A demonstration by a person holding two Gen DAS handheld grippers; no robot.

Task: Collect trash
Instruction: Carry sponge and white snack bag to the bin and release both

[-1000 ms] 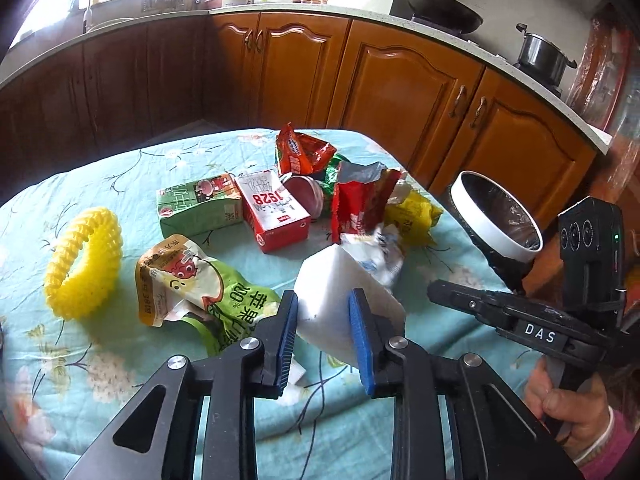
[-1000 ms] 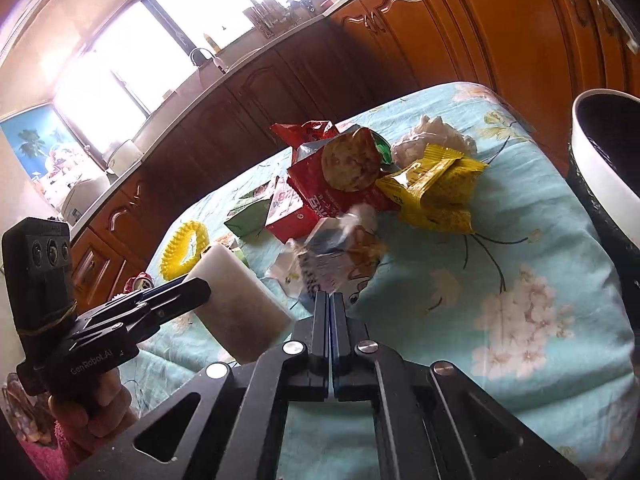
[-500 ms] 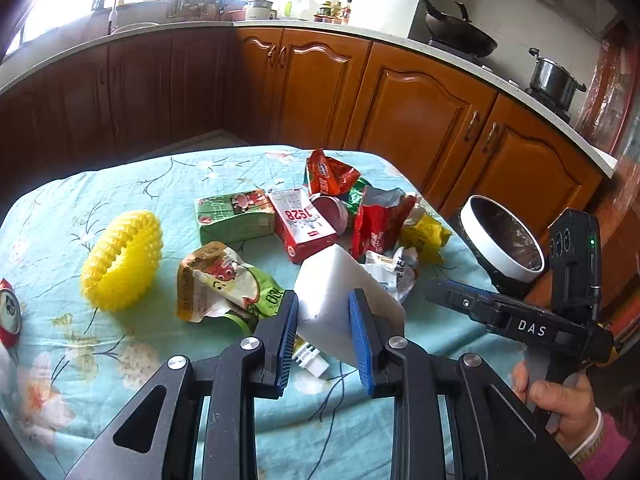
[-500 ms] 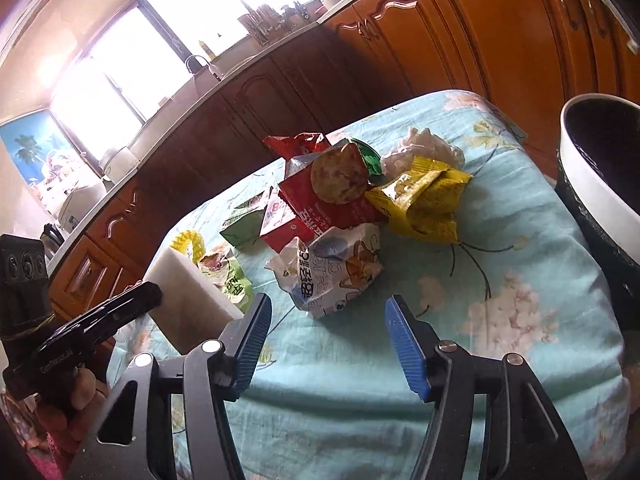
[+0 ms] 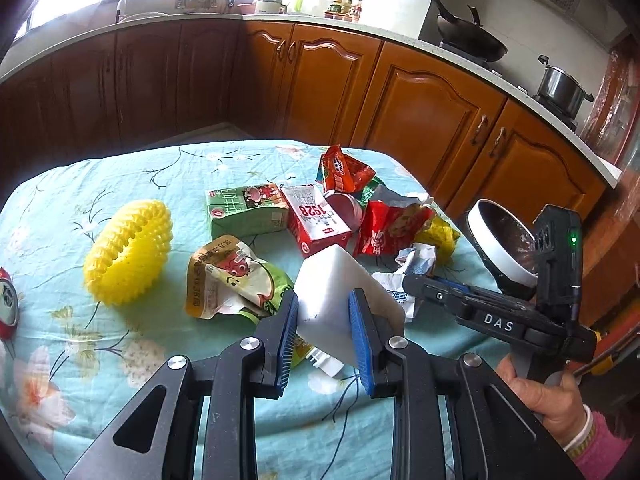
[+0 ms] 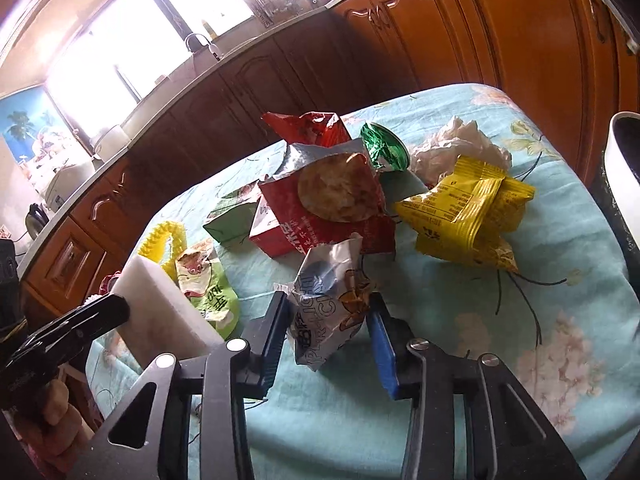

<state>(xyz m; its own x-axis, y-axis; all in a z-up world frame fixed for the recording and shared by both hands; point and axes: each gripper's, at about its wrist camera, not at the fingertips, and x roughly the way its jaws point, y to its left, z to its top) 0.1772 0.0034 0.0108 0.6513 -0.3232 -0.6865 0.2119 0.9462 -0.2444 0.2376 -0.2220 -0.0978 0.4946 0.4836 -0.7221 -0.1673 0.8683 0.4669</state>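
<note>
My left gripper (image 5: 326,328) is shut on a white foam block (image 5: 340,292), held above the table; the block also shows in the right wrist view (image 6: 160,312). My right gripper (image 6: 328,332) is open, with its blue pads on either side of a crumpled white snack wrapper (image 6: 332,300) that lies on the cloth. The wrapper shows in the left wrist view (image 5: 412,276) under the right gripper (image 5: 436,292). Other trash lies in a pile: a red biscuit bag (image 6: 336,208), a yellow wrapper (image 6: 468,216), a red carton (image 5: 316,220), a green carton (image 5: 244,210) and a green pouch (image 5: 232,280).
A bin with a white rim (image 5: 500,240) stands off the table's right edge, also at the right in the right wrist view (image 6: 620,184). A yellow spiky ring (image 5: 128,252) and a red can (image 5: 6,304) lie at the left. Crumpled tissue (image 6: 460,148) lies behind the yellow wrapper. Wooden cabinets surround the table.
My right gripper opened from fully shut, then moved forward so its pads now flank the white snack wrapper. My left gripper kept its hold on the foam block and drew back a little.
</note>
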